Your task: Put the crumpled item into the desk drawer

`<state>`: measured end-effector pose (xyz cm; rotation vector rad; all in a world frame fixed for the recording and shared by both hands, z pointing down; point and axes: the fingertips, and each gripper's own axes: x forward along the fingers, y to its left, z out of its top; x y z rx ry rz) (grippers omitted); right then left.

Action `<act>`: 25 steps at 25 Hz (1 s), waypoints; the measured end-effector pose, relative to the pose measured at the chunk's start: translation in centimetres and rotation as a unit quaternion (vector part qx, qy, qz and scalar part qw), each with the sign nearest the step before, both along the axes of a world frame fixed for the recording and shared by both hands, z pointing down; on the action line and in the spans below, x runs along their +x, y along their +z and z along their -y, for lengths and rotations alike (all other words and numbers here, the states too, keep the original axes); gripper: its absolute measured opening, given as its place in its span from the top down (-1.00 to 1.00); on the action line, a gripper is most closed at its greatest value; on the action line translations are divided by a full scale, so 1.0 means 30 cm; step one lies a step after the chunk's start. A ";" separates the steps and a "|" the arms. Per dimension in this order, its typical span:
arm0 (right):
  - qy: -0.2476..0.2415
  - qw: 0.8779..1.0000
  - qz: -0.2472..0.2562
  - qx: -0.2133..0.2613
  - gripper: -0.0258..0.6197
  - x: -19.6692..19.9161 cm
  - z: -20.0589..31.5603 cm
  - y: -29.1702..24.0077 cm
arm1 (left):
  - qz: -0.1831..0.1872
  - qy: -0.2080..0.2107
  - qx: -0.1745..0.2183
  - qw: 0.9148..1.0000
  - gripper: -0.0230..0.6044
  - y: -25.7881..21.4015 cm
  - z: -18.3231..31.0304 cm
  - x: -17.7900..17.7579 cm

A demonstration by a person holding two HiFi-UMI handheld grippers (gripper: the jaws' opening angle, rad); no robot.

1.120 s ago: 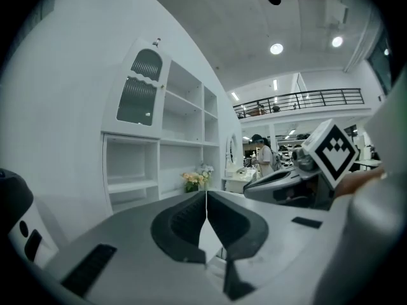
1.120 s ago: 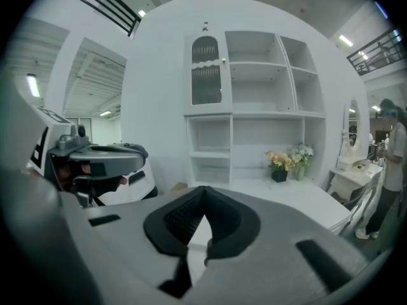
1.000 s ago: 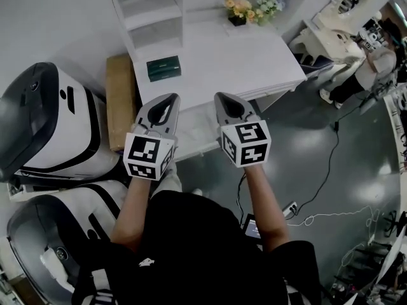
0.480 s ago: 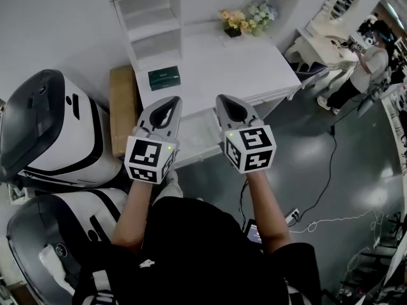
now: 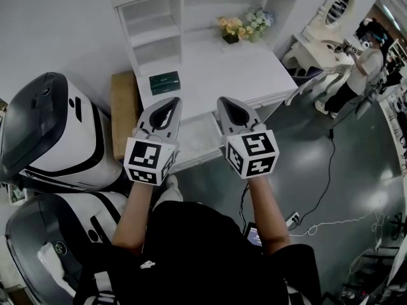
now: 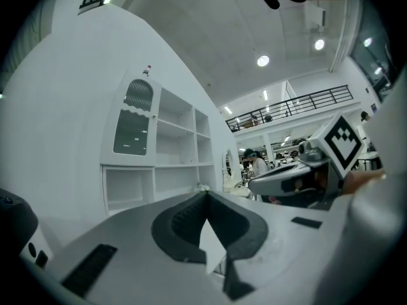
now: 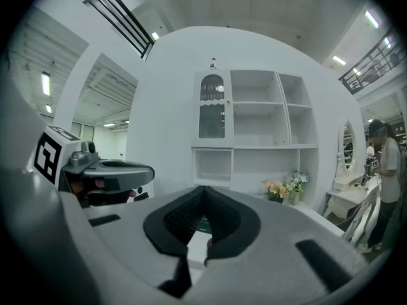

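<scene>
The left gripper (image 5: 169, 100) is closed with nothing in it, and a small dark green box (image 5: 164, 82) on the white desk (image 5: 222, 65) sits just ahead of its tip. Between the two grippers a drawer (image 5: 198, 137) seems to stick out toward the person, with its long side going left to right. The right gripper (image 5: 227, 100) is closed and empty too. I cannot see any crumpled item, so I cannot tell which hand is nearer to it.
</scene>
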<state>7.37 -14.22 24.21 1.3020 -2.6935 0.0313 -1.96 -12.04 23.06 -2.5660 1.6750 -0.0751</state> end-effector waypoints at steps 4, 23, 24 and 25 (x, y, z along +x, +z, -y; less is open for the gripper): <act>0.002 1.000 0.000 0.008 0.93 0.003 -0.023 -0.015 | 0.000 -0.002 0.007 1.000 0.91 -0.023 -0.023 -0.003; 0.011 1.000 -0.004 0.010 0.93 0.014 -0.066 0.005 | -0.002 -0.007 0.006 1.000 0.91 -0.013 -0.075 -0.019; 0.012 1.000 -0.004 0.009 0.93 0.016 -0.066 0.006 | -0.003 -0.008 0.006 1.000 0.91 -0.013 -0.076 -0.019; 0.012 1.000 -0.003 0.009 0.93 0.017 -0.066 0.007 | -0.003 -0.008 0.006 1.000 0.91 -0.013 -0.076 -0.019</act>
